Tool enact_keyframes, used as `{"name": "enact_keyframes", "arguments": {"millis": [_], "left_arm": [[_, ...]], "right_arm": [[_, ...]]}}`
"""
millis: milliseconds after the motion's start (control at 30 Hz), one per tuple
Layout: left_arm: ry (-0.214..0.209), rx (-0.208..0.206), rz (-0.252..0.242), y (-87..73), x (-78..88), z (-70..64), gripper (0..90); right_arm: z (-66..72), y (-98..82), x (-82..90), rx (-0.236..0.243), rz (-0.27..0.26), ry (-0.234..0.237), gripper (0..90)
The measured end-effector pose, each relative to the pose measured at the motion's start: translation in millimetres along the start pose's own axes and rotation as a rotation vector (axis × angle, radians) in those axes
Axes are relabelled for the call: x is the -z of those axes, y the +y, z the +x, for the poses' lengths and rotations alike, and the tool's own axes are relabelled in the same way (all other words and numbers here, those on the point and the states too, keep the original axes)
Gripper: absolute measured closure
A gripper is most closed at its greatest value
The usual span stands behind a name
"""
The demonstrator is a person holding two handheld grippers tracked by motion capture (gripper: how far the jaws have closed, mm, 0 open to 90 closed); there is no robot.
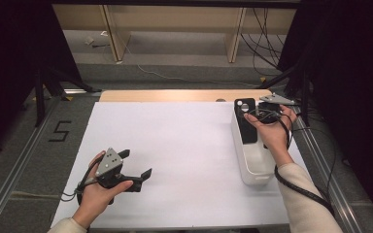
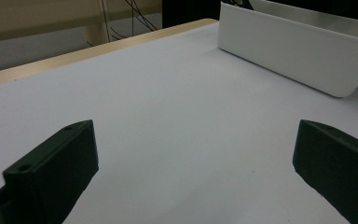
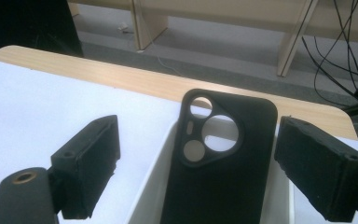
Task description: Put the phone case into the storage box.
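A black phone case [image 1: 245, 124] with round camera cut-outs stands upright in the far end of a white bin [image 1: 252, 170] at the table's right side. My right gripper [image 1: 252, 112] hovers at the case's top from the right, held in a hand. In the right gripper view the case [image 3: 223, 186] rises between the jaws of my right gripper [image 3: 198, 158]; the right jaw is close beside its edge, and a clear gap shows at the left jaw. My left gripper [image 1: 138, 162] rests on the white sheet at the front left, its jaws wide apart and empty [image 2: 196, 154].
A white sheet [image 1: 184, 145] covers the table, with a wooden strip [image 1: 175, 95] along the far edge. The bin's long wall [image 2: 298, 51] lies ahead of the left gripper. Shelf legs and cables [image 1: 267, 43] stand on the floor behind. Metal rails flank the table.
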State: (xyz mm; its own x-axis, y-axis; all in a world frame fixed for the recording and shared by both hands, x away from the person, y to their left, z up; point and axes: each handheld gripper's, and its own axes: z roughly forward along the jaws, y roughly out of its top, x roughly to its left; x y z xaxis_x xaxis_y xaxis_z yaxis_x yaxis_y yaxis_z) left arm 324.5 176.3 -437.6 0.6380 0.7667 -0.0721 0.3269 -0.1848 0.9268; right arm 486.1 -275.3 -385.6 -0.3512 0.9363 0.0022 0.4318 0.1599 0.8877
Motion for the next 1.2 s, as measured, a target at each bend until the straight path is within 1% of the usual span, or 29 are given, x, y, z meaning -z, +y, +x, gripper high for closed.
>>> {"name": "enact_keyframes", "arguments": {"millis": [33, 167, 433, 633, 767, 1167, 1200], "left_arm": [[-0.001, -0.004, 0.000, 0.1, 0.1, 0.1, 0.0], [0.001, 0.000, 0.000, 0.0, 0.1, 0.2, 0.0], [0.001, -0.004, 0.000, 0.2, 0.3, 0.7, 0.0], [0.002, -0.005, 0.001, 0.1, 0.4, 0.7, 0.0], [0.002, -0.004, 0.000, 0.2, 0.3, 0.4, 0.0], [0.007, -0.003, -0.001, 0.2, 0.5, 1.0, 0.0], [0.006, -0.004, 0.000, 0.2, 0.6, 1.1, 0.0]], "right_arm": [[0.7, 0.2, 1.2, 0.001, -0.001, 0.003, 15.2], [3.6, -0.7, 5.3, 0.002, -0.004, 0.019, 15.3], [9.1, -4.3, 12.8, -0.001, -0.002, 0.044, 15.3], [15.2, -4.3, 23.1, -0.003, -0.013, 0.072, 15.2], [18.0, -6.0, 29.3, 0.006, -0.023, 0.086, 15.3], [26.5, -11.1, 45.6, 0.018, -0.036, 0.132, 15.3], [27.2, -11.6, 47.0, 0.014, -0.036, 0.136, 15.3]]}}
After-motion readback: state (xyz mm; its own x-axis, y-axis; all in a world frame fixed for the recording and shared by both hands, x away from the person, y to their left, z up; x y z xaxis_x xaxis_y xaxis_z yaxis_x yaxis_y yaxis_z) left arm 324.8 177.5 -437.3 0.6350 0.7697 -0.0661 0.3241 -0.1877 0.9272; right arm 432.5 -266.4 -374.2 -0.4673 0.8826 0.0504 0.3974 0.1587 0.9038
